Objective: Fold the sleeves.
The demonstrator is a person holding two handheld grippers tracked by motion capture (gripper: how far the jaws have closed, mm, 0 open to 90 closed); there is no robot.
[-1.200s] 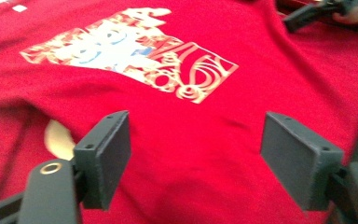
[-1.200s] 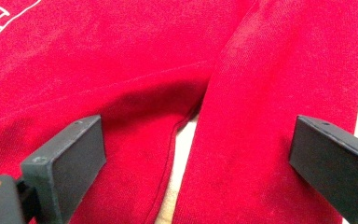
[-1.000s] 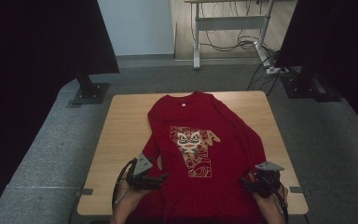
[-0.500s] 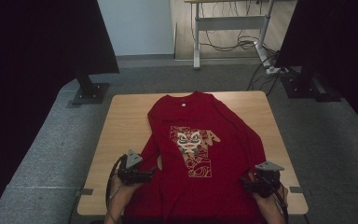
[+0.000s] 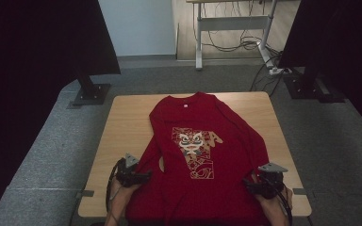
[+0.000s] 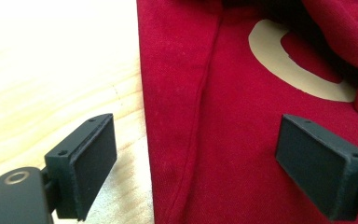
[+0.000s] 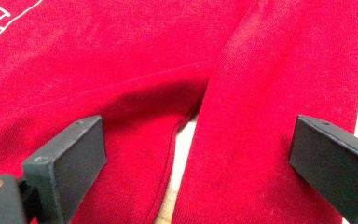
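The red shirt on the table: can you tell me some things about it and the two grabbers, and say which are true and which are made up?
1. The red shirt lies spread on the wooden table. True.
2. The shirt is plain, with no picture. False: a pale printed design sits on its front.
3. The left gripper has its jaws open, one over bare wood and one over red cloth. True.
4. The right gripper is shut tight on a sleeve. False: its jaws stand wide apart above the cloth.
5. The shirt's collar points toward the person. False: the collar lies at the far end, and the hem is nearest the person.
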